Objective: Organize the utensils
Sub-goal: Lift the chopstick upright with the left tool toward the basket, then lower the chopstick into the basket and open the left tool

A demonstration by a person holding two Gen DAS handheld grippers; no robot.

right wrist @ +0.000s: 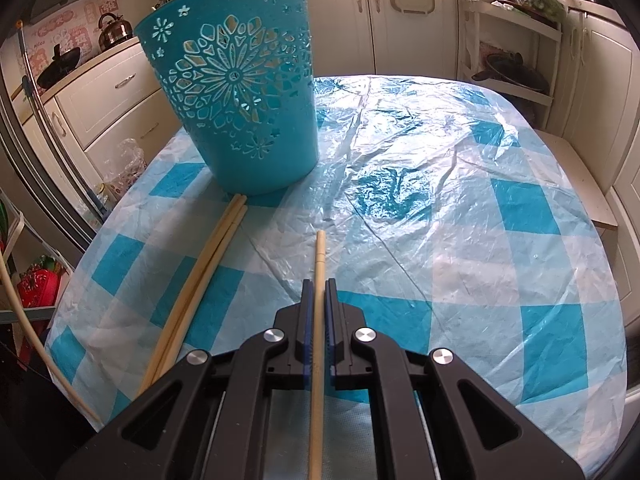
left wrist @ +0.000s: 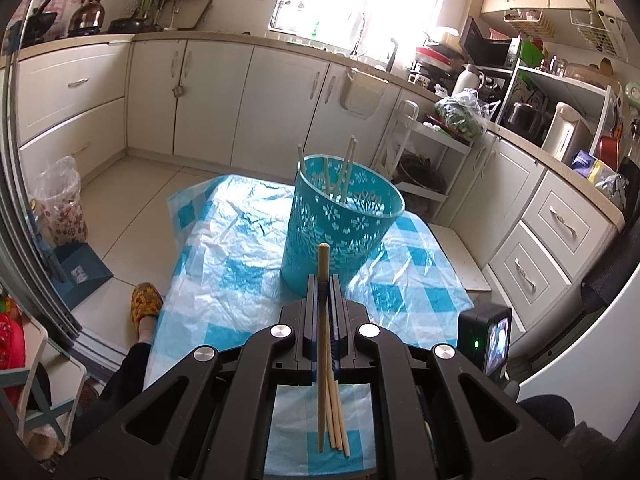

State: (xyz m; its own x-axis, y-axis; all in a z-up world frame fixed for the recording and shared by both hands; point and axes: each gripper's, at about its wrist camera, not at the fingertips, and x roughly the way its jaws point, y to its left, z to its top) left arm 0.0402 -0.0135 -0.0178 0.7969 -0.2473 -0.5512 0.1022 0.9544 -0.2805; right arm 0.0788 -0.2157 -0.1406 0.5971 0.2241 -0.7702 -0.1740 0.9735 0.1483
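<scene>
Well, L gripper & R gripper each clamp a wooden chopstick; perforated plastic bin near

A wooden chopstick is clamped upright in the left hand-held gripper. Beyond it, several chopsticks are seen leaning inside a teal cutout basket, which is set on the checked surface.

Teal plastic cut-out flower-pattern basket sits upright on the table, a few pale wooden chopsticks leaning inside, tips poking up past the rim toward 12; two loose wooden chopsticks lie side by side at its base, running off toward 7 o'clock; one more wooden chopstick is pinched in each gripper, pointing toward 12.
</scene>
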